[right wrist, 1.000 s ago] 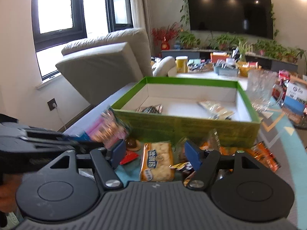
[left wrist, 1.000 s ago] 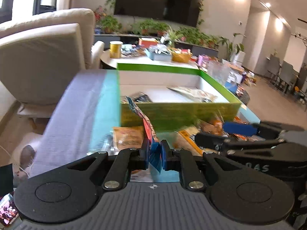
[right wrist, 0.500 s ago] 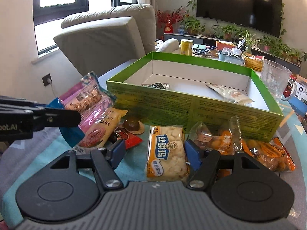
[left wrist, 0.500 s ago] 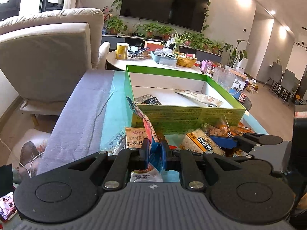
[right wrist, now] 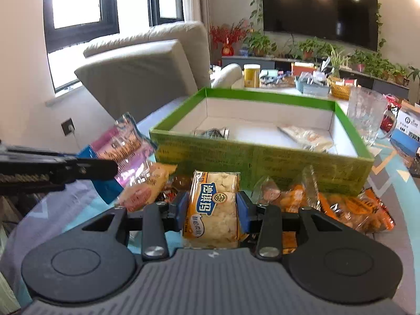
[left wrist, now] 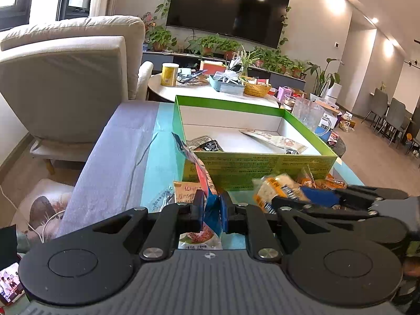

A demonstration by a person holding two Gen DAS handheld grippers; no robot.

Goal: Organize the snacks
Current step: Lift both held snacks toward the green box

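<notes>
My left gripper [left wrist: 211, 207] is shut on a pink and blue snack packet [left wrist: 199, 173], held upright above the teal tablecloth. The same packet [right wrist: 123, 144] shows in the right wrist view, at the tip of the left gripper [right wrist: 105, 168]. My right gripper [right wrist: 212, 207] has its jaws closing, and both blue pads press the sides of a yellow cake pack [right wrist: 214, 204]. That pack [left wrist: 275, 189] looks tilted and blurred in the left wrist view, where the right gripper [left wrist: 296, 197] grips it. Behind stands the green box [right wrist: 262, 162], holding a dark packet [right wrist: 212, 132] and a pale packet [right wrist: 304, 136].
Orange snack packs [right wrist: 354, 210], a clear bag of snacks [right wrist: 286, 194] and a pale orange pack [right wrist: 147, 186] lie in front of the box. A glass jug [right wrist: 366, 118] stands right of it. A beige armchair [left wrist: 65, 86] and a cluttered round table [left wrist: 210, 89] lie beyond.
The right gripper's jaws went from wide apart to closed on the yellow cake pack, which has come up off the cloth and tilted. The left gripper keeps its packet in place.
</notes>
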